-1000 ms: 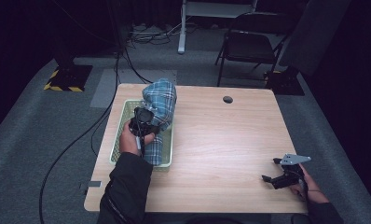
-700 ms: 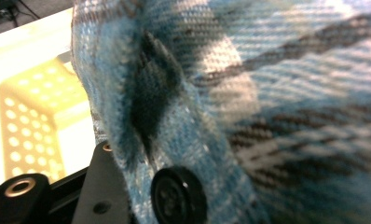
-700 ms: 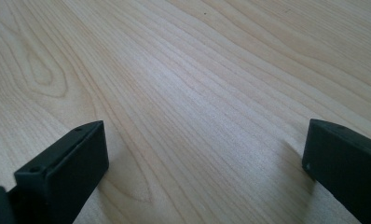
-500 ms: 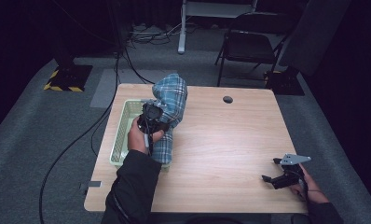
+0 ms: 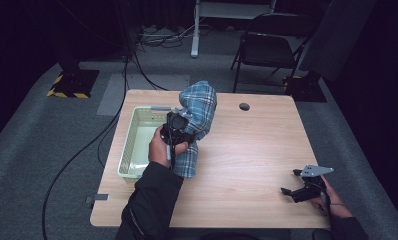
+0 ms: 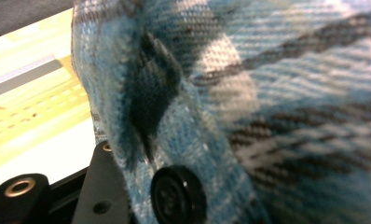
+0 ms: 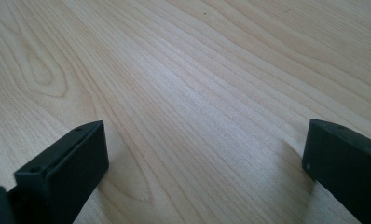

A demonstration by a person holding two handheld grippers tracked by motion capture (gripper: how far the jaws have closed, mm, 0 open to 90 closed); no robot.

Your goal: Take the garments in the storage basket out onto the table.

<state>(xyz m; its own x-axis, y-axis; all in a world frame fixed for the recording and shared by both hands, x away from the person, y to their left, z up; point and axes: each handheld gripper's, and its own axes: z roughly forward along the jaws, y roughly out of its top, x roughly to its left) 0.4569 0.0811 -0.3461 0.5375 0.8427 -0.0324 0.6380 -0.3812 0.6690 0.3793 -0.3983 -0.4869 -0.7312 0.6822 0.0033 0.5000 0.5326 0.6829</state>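
Plaid shirt (image 6: 277, 93) hides the left hand-held gripper (image 5: 179, 131) clenching it; right hand-held gripper (image 5: 301, 186) rests spread apart.

1. My table (image 5: 247, 150) is evenly lit from above; the surroundings fall to near black.
2. My left gripper view shows the plaid cloth (image 6: 267, 93) close and blurred.
3. Soft shadows sit beneath my right jaws.

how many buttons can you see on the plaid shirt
1. A dark button sits at the bottom of the left gripper view, on the plaid shirt held in the left gripper beside the basket. Folds may hide more; the high view is too coarse to tell.
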